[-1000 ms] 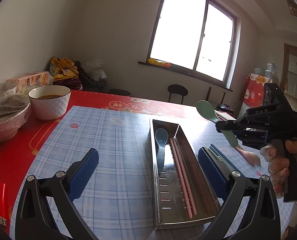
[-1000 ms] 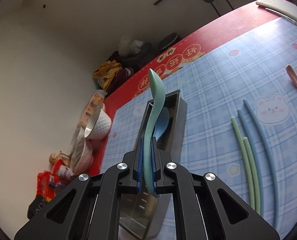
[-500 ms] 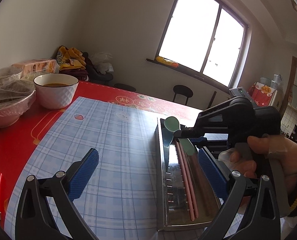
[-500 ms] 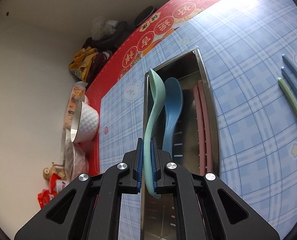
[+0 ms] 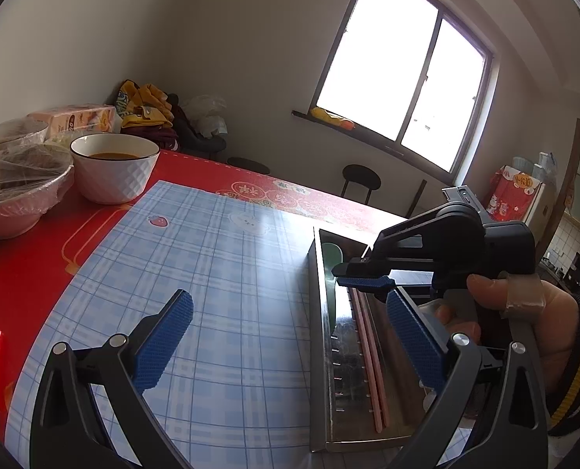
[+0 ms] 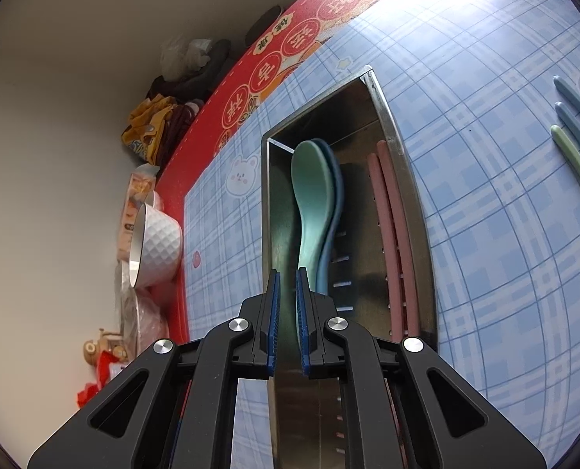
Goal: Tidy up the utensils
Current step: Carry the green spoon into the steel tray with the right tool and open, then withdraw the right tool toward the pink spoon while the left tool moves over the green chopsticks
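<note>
A long steel tray (image 6: 391, 133) lies on the blue checked mat. In it, a green spoon (image 6: 313, 187) rests flat on top of a blue spoon (image 6: 338, 195), beside two pink chopsticks (image 6: 395, 234). My right gripper (image 6: 288, 273) hovers low over the tray's left side, its pads a sliver apart with nothing clamped. The green spoon's handle end runs under the right pad. In the left wrist view, the right gripper (image 5: 340, 275) sits above the tray (image 5: 314, 332), where the green spoon (image 5: 331, 252) and pink chopsticks (image 5: 368, 351) show. My left gripper (image 5: 290, 305) is open and empty.
Loose green chopsticks (image 6: 575, 156) and blue chopsticks (image 6: 575, 97) lie on the mat to the right of the tray. A white bowl of soup (image 5: 114, 172) and film-covered bowls (image 5: 16, 191) stand on the red cloth at the left. A person's hand (image 5: 524, 320) holds the right gripper.
The right gripper came down over the tray with the green spoon. The spoon, earlier held edge-on between the pads, now lies flat on the blue spoon. The left gripper barely moved.
</note>
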The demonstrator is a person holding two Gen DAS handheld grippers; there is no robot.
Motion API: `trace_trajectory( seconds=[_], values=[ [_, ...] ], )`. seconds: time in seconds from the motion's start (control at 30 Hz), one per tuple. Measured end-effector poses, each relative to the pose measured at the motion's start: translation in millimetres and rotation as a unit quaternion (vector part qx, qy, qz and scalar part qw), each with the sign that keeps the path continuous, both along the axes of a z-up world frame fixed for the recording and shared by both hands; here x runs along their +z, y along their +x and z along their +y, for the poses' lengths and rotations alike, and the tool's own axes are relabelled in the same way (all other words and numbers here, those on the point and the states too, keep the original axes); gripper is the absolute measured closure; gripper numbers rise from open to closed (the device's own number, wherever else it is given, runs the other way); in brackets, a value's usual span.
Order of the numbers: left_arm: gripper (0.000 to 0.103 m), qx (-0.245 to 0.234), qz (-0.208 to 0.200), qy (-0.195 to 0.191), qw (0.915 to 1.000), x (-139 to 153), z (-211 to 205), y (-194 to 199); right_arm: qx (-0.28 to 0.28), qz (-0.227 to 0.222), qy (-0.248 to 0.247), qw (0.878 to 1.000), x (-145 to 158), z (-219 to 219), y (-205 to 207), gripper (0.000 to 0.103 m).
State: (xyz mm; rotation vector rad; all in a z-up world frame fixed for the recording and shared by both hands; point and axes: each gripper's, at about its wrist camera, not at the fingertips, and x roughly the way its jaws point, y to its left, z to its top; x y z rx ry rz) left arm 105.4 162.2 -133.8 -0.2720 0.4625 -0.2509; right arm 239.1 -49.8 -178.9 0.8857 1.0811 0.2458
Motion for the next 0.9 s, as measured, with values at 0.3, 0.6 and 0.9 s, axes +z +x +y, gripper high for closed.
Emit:
trace_trajectory(
  seconds=[0.3, 0.6, 0.9],
  values=[
    [0.006, -0.002, 0.0, -0.001, 1.0, -0.6, 0.4, 1.0, 0.023, -0.071, -0.041, 0.996, 23.8, -13.8, -9.2, 0.091],
    [0.006, -0.003, 0.001, 0.0, 1.0, -0.9, -0.3, 1.2, 0.036, -0.192, -0.186, 0.963, 55.3, -65.0, -46.2, 0.067],
    [0.006, 0.004, 0.006, 0.012, 0.9999, -1.4, -3.9, 2.9, 0.053, -0.269, -0.335, 0.902, 59.3, -121.6, -100.4, 0.058]
  ],
)
